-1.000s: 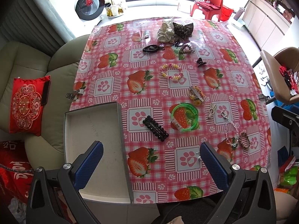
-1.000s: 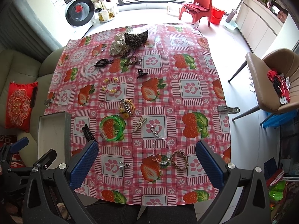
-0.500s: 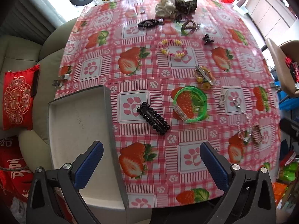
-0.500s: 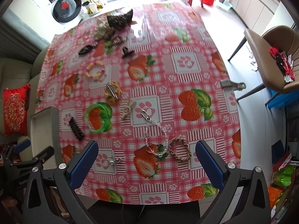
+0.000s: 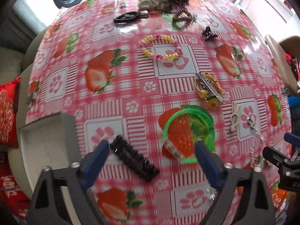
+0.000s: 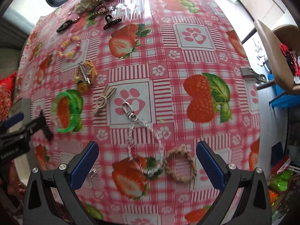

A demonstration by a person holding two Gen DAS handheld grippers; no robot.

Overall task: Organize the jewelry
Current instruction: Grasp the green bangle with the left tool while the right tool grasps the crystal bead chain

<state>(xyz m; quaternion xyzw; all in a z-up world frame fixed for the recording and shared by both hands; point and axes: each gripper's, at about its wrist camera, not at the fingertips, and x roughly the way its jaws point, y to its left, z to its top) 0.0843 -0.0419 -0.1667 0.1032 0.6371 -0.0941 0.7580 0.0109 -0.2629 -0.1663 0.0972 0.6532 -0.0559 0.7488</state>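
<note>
Jewelry lies scattered over the worktop (image 5: 131,86), which wears a glossy pink checked cloth printed with strawberries and paw marks. The left gripper (image 5: 151,151) is spread wide, low over the near edge. Between its blue fingers (image 5: 97,155) lies a black beaded hair clip (image 5: 134,158), set on a slant, its upper end just beside the left finger. The right finger sits against the near rim of a bright green bangle (image 5: 187,133). Left of the clip a grey tray (image 5: 48,140) sits at the worktop's corner, its wall near the clip.

The right gripper (image 6: 147,160) is likewise wide apart and holds nothing. Between its fingers lie a clear beaded chain with a silver clasp (image 6: 144,131) and a woven tan bracelet (image 6: 181,166), the two touching or nearly so. A cream bow clip (image 6: 104,98) and a yellow-corded silver clip (image 6: 86,76) rest farther off, with a pastel bead bracelet (image 6: 70,46) beyond.

The right half of the cloth carries only print, running to the worktop's edge, where a tan chair (image 6: 275,56) stands close.
</note>
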